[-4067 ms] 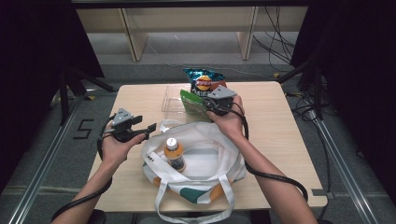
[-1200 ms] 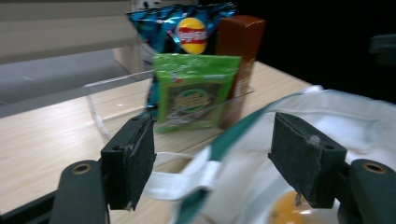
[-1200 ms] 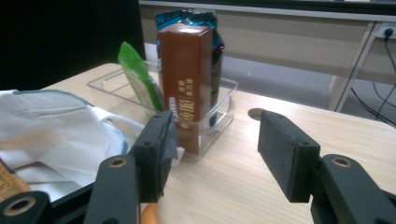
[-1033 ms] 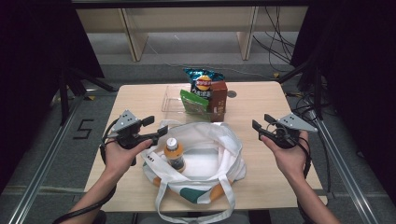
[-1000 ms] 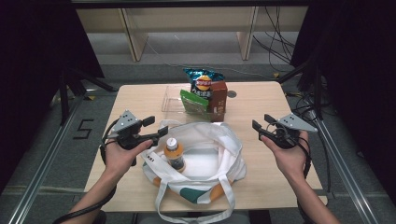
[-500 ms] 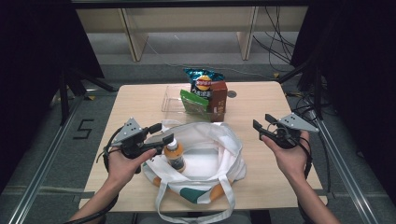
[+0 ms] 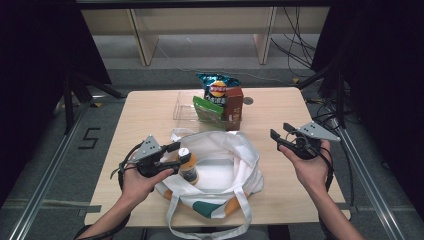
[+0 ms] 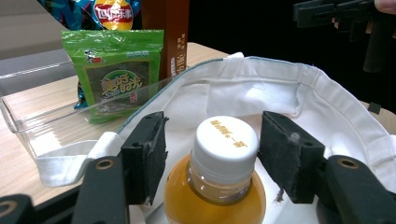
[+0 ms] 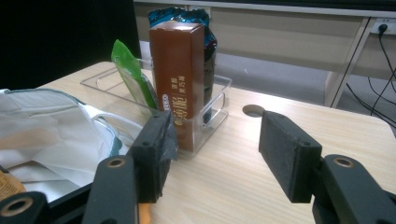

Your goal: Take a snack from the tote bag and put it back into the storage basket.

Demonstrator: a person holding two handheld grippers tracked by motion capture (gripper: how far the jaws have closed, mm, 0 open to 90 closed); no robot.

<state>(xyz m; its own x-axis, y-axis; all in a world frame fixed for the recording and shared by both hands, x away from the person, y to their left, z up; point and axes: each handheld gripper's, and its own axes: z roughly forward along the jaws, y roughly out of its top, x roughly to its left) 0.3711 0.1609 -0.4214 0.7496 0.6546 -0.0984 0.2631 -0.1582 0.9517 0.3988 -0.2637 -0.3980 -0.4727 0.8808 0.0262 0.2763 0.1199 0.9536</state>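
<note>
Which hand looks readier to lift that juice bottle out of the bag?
Left. The left gripper already straddles the bottle in the bag, jaws closing, not yet touching. The right gripper is off beside the bag, open.

1. At the far middle of my table (image 7: 150, 107) stands a clear tray (image 7: 184, 106).
2. A green snack packet (image 7: 207, 107) leans inside it.
3. A brown carton (image 7: 233, 104) stands upright at its right end.
4. A blue chip bag (image 7: 217, 85) rises just behind those 2.
5. A small round hole (image 7: 248, 100) lies just right of the carton.
</note>
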